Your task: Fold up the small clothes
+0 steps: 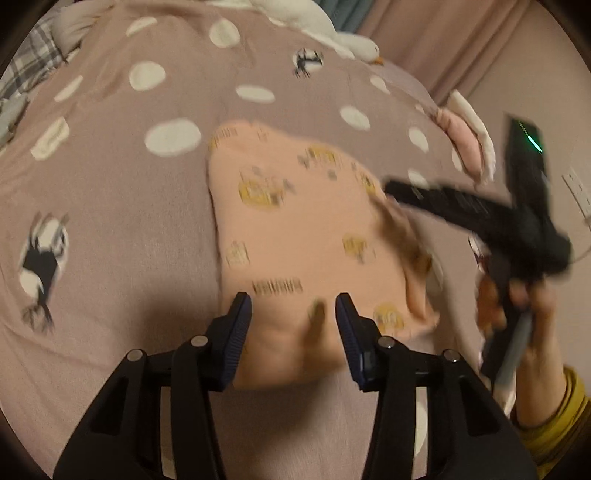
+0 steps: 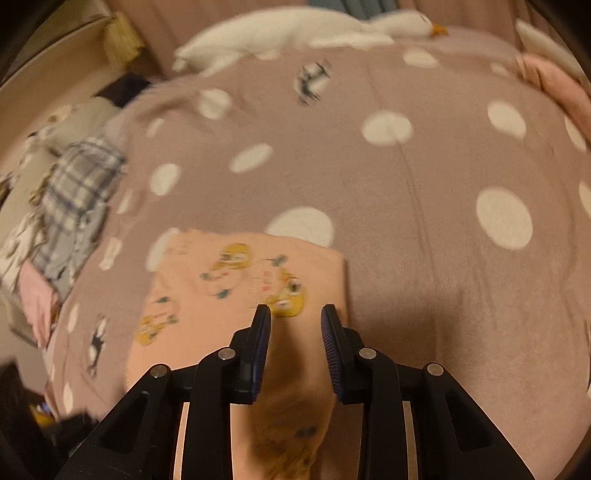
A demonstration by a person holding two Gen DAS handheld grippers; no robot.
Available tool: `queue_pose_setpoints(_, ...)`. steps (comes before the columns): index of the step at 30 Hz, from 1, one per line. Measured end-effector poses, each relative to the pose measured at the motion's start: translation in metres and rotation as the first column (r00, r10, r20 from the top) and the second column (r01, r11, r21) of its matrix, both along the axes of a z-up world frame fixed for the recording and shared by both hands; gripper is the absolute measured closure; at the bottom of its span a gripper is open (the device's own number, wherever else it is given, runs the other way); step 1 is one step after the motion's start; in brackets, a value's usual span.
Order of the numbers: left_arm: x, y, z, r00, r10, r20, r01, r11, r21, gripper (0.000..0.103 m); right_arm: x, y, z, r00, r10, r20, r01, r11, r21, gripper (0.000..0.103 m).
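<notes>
Spread over the bed is a mauve bedspread [image 1: 110, 206] with white dots and small black-and-white animal prints, and a white plush goose [image 2: 295, 33] lies along its far edge. On the bedspread rests a peach garment [image 1: 295, 229] printed with yellow cartoon figures, lying flat in the middle near part of the bed. At the far left sits a heap of other clothes, a plaid piece [image 2: 77, 192] among them.

From the left wrist view, the left gripper [image 1: 293, 306] hovers over the near edge of the peach garment with its jaws partly apart; cloth shows between the fingers, but blur hides whether the pads press on it. To the right, the right gripper [image 1: 413, 192] reaches over the garment's right edge, held by a hand [image 1: 532, 325] in a mustard sleeve [image 1: 565, 413].

From the right wrist view, the right gripper's jaws stand fairly narrow, with a raised fold of peach cloth running up between them; whether it is pinched cannot be told
</notes>
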State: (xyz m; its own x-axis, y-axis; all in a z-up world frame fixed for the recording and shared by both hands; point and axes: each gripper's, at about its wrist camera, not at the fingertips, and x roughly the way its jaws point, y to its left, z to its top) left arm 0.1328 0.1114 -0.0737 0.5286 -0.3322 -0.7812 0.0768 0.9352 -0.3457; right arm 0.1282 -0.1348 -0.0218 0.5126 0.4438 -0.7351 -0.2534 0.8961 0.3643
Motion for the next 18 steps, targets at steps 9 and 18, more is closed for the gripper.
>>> queue_pose_setpoints(9,0.065,-0.003,-0.003,1.000,0.016,0.027,-0.014,0.999,-0.049,0.057,-0.044,0.002,0.005,0.991,0.132,0.028,-0.133,0.991,0.017,0.072)
queue_pose_setpoints(18,0.089,-0.009,-0.019,1.000,0.009,-0.021,-0.009,1.000,0.003,0.057,-0.044,-0.001,-0.029,0.989,0.123,-0.084,-0.128,0.990,-0.061,0.072)
